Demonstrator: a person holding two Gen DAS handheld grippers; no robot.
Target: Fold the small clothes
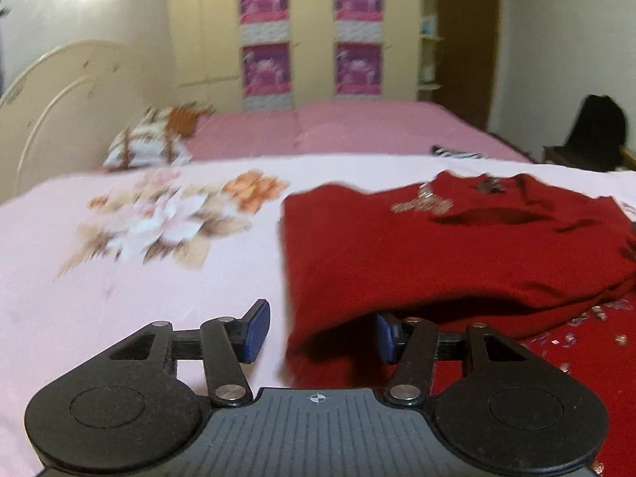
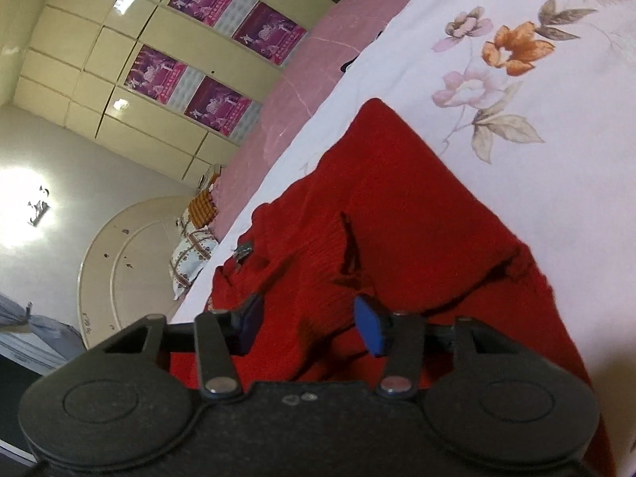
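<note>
A red knit garment [image 1: 457, 246] with a sparkly trim lies partly folded on the floral bedsheet [image 1: 119, 298]. My left gripper [image 1: 322, 334] is at its near left corner. The jaws stand apart, the left pad [image 1: 256, 330] is over bare sheet, and the right pad [image 1: 386, 338] is tucked under the raised fold. In the right wrist view, which is rolled sideways, the same red garment [image 2: 397, 206] fills the middle. My right gripper [image 2: 308, 328] hangs low over it with its jaws apart. Red cloth lies between and below the pads, and the inner face of the right pad [image 2: 369, 330] is bare.
A patterned pillow [image 1: 147, 139] rests by the cream headboard [image 1: 59, 91] at the left. A second bed with a pink cover [image 1: 357, 127] stands behind, then a wardrobe with purple panels [image 1: 310, 31]. A dark bag on a chair [image 1: 596, 131] sits at the far right.
</note>
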